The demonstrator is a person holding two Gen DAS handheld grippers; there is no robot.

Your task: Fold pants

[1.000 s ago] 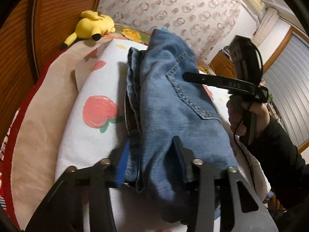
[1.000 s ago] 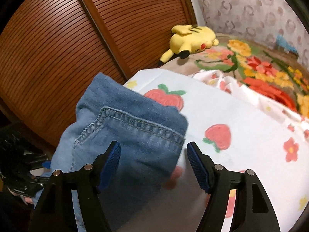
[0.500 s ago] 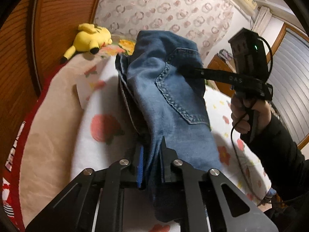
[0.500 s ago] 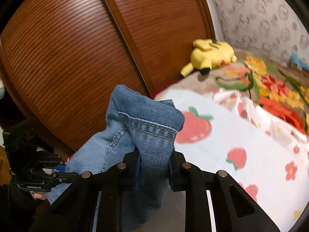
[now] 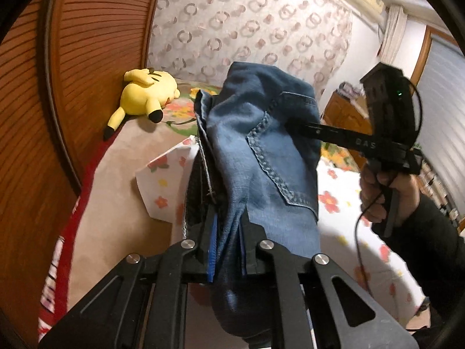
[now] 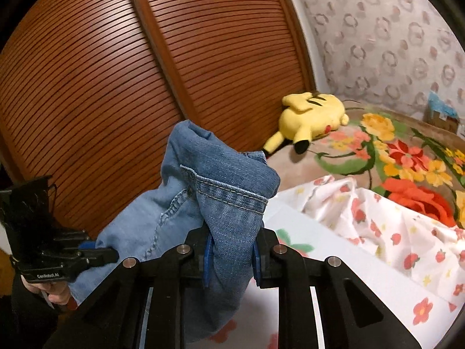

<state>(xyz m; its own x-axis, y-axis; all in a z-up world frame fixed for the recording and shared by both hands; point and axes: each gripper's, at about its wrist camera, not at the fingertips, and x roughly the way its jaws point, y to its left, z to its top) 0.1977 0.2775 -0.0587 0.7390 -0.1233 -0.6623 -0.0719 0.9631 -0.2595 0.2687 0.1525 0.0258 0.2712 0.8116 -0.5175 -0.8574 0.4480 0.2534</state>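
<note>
The folded blue jeans (image 5: 261, 157) hang in the air above the bed, stretched between both grippers. My left gripper (image 5: 228, 250) is shut on the near end of the bundle, denim bunched between its blue pads. In the right wrist view my right gripper (image 6: 231, 254) is shut on the other end of the jeans (image 6: 221, 192), just under a stitched hem. The right gripper (image 5: 293, 126) also shows in the left wrist view, biting the far edge, with a hand (image 5: 386, 195) on its handle. The left gripper (image 6: 98, 253) shows at the left of the right wrist view.
A white sheet with strawberry print (image 6: 363, 250) covers the bed below, over a floral blanket (image 6: 407, 151). A yellow plush toy (image 5: 148, 96) lies at the head of the bed. Slatted wooden doors (image 6: 116, 87) stand along one side. A dark sleeve (image 5: 430, 250) is at the right.
Both grippers went from open around the jeans to shut on them. The jeans have risen off the sheet and now hang between the two grippers.
</note>
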